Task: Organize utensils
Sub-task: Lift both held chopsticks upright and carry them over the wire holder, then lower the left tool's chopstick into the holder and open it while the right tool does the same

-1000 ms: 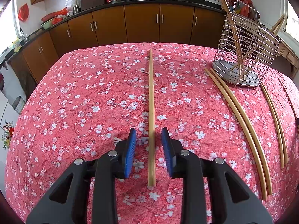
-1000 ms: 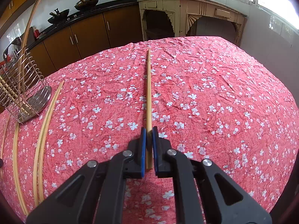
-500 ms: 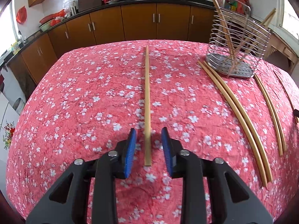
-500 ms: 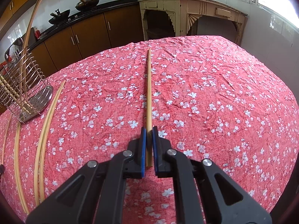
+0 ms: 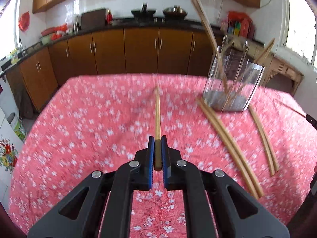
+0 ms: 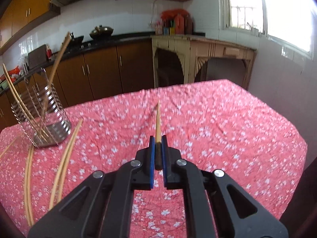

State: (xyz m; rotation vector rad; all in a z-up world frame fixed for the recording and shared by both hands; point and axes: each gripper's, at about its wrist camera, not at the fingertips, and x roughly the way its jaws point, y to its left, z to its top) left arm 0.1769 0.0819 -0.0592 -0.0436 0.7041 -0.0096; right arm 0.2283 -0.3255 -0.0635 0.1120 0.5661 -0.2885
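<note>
Each of the two hand-held grippers holds one chopstick. The left hand-held gripper (image 5: 158,144) has its blue pads clamped on the thick end of a chopstick (image 5: 157,115), which points ahead over the middle of the tabletop (image 5: 79,119). The right hand-held gripper (image 6: 158,143) is likewise closed on a second chopstick (image 6: 157,121), whose thin tip points toward the far edge.

In the left view, two pairs of loose chopsticks lie on the cloth: one pair (image 5: 227,144) running from the rack toward the near right corner, another pair (image 5: 263,138) nearer the right edge. One wire utensil rack (image 5: 231,83) stands at the far right of the tabletop with several chopsticks leaning in it; their count is blurred.

The chopsticks are long, slender, pale bamboo, darker at the gripped end. A red tablecloth with white blossoms covers the tabletop. Behind are brown kitchen cabinets (image 5: 138,49), a dark counter with two woks, and bright windows.
</note>
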